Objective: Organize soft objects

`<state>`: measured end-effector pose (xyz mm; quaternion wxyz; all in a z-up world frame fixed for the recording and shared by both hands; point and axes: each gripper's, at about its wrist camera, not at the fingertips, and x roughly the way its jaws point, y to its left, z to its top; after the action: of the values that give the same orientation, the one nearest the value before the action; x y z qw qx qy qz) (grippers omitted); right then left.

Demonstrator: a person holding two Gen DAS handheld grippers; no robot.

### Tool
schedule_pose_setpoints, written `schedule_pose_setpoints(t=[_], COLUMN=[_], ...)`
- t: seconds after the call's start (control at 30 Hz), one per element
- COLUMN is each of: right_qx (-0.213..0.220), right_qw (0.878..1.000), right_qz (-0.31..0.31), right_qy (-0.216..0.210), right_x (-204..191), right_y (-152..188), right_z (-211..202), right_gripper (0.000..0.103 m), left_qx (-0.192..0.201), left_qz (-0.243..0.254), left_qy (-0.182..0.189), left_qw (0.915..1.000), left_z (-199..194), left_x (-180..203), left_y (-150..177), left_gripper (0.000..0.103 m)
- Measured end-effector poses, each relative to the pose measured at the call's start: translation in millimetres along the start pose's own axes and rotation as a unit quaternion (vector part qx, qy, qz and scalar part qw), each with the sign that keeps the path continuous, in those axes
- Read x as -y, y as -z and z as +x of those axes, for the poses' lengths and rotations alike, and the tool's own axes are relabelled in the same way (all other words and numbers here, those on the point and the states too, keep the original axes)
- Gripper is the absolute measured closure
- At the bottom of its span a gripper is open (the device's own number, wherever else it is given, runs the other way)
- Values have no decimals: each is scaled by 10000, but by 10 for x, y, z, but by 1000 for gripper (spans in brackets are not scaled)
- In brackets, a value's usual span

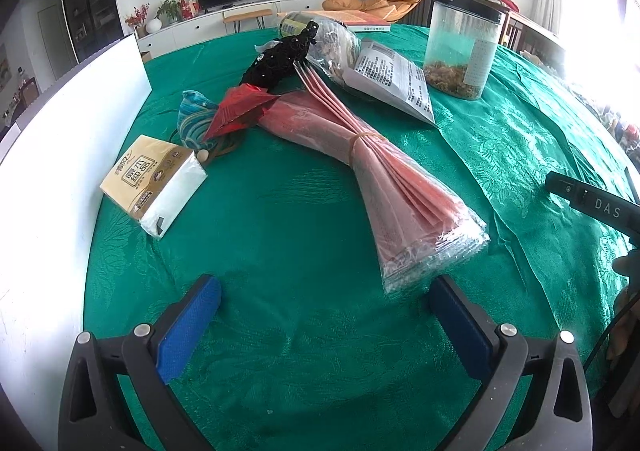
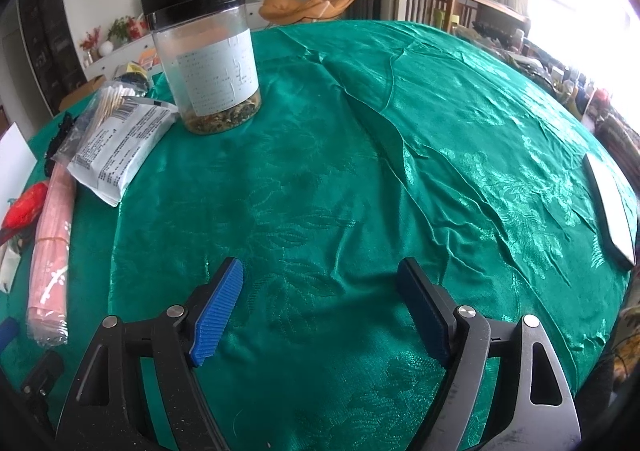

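On the green tablecloth (image 1: 280, 211) lie a tan tissue pack (image 1: 154, 185), a blue patterned pouch (image 1: 196, 123), a red folded piece (image 1: 238, 109), a black beaded item (image 1: 280, 59) and a pink bundle in clear plastic tied with a band (image 1: 384, 175). My left gripper (image 1: 326, 299) stands open just short of the bundle's near end, nothing between its blue pads. My right gripper (image 2: 320, 285) is open over bare cloth (image 2: 360, 171), holding nothing. The pink bundle (image 2: 50, 247) lies at that view's left edge.
A clear jar with a black lid (image 1: 460, 47) (image 2: 210, 63) and a white printed packet (image 1: 394, 81) (image 2: 116, 147) sit at the back. A white board (image 1: 60, 123) stands along the left. A flat white-edged object (image 2: 610, 207) lies at the right. The other gripper's body (image 1: 596, 207) shows at right.
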<state>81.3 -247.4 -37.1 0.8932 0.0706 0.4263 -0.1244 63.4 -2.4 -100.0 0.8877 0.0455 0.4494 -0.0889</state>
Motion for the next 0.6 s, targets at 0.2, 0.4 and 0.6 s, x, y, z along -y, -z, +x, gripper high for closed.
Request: schedule_pose_setpoints(t=[0.2,0.4,0.6], right_qx=[-2,-1,-3], right_qw=[10000,10000,10000], right_qz=[-5,-8,-9], right_qy=[5,10,4], right_x=[-5,-7,-5], right_y=[0,1,2], right_z=[0,1,1], right_gripper=[20,20,19], left_qx=[4,28,33], left_qz=[131,229,225], left_qy=[115,202,202], left_qw=[9998,9995,9995], left_z=[61,88,90], left_x=[-23,-48,-49], left_y=[-76,-109,-110], left_gripper=[0,0,0])
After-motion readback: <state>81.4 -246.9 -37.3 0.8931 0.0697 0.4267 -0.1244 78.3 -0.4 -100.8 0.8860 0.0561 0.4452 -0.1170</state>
